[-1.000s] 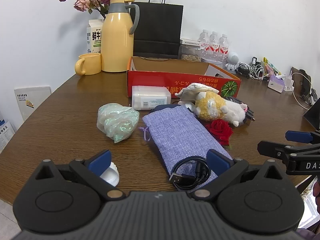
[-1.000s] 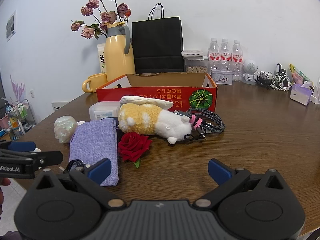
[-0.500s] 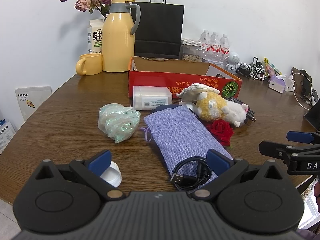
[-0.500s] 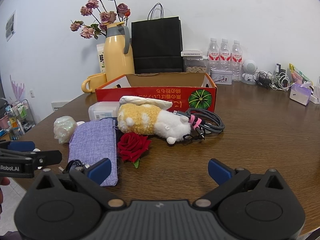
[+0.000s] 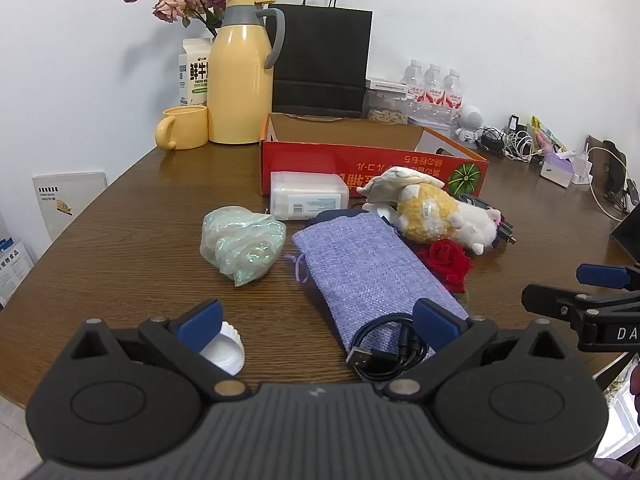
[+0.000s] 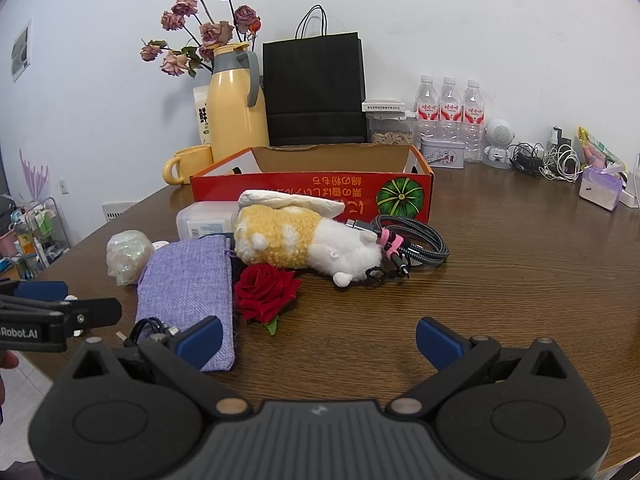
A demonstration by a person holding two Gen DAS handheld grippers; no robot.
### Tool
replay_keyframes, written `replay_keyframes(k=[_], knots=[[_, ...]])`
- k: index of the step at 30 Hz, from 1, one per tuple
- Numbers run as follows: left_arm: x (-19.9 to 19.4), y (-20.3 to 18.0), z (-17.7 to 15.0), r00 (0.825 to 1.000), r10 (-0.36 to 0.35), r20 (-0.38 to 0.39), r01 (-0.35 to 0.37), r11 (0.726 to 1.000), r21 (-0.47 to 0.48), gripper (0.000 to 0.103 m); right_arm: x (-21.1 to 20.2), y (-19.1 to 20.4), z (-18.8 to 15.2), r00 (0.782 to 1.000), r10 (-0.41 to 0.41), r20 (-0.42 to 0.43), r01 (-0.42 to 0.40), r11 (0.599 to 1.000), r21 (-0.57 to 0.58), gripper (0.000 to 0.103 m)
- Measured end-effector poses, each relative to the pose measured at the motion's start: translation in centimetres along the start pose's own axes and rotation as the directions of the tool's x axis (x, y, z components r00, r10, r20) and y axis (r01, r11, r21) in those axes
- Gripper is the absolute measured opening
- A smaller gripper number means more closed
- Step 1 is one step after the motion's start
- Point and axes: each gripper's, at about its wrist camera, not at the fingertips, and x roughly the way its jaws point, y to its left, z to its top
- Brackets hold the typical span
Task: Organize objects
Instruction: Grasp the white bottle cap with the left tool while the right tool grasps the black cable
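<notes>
1. Two hand-held grippers hover over the near edge of a brown wooden table [image 5: 120,216]; the left gripper [image 5: 316,322] and the right gripper [image 6: 318,338] both have their blue-padded fingers spread wide and hold nothing.
2. Farthest ahead of both sets of fingers, an open red cardboard box [image 5: 360,160] stands with a yellow thermos jug [image 5: 238,76] and a black paper bag [image 5: 320,56] behind it.
3. Straight ahead of the left fingers lies a lilac fabric pouch [image 5: 368,264]; a coiled black USB cable [image 5: 386,346] rests on its near end, just inside the right-hand finger.
4. Between pouch and box lies a yellow-and-white plush toy [image 6: 304,242], touching a bundle of braided cables [image 6: 416,236].
5. Left of the pouch sits an iridescent wrapped bundle [image 5: 242,244].
6. Ahead of the right gripper's left-hand finger lies a red rose [image 6: 266,292], beside the pouch.
7. Against the left gripper's left-hand finger shows a small white ridged piece [image 5: 224,346].
</notes>
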Motion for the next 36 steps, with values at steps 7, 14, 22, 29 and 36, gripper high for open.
replay_keyframes(k=[7,14,22,29,36], knots=[[-0.5,0.2,0.1,1.000,0.015,0.017,-0.015,1.000,0.000,0.103,0.1,0.0,-0.1,1.000,0.003,-0.001,-0.003,1.000,-0.004,0.103],[-1.2,1.7,-0.1,0.996,0.087,0.037,-0.087,0.996,0.003,0.103,0.3,1.0,-0.1,1.000,0.029,-0.002,-0.030,0.999,-0.038,0.103],[-0.7,4.3,-0.9,0.991,0.132,0.007,-0.132,0.991,-0.020,0.094,1.4,3.1,-0.1,0.998,0.063,-0.019,-0.065,0.994,-0.084,0.103],[0.7,5.4,-1.4,0.992,0.119,-0.034,-0.120,0.992,-0.047,0.077,2.2,4.7,-0.3,0.996,0.085,-0.042,-0.089,0.990,-0.110,0.103],[1.4,6.0,-1.8,0.995,0.071,-0.064,-0.077,0.992,-0.096,0.041,2.0,5.5,-0.4,0.993,0.106,-0.043,-0.111,0.986,-0.128,0.103]])
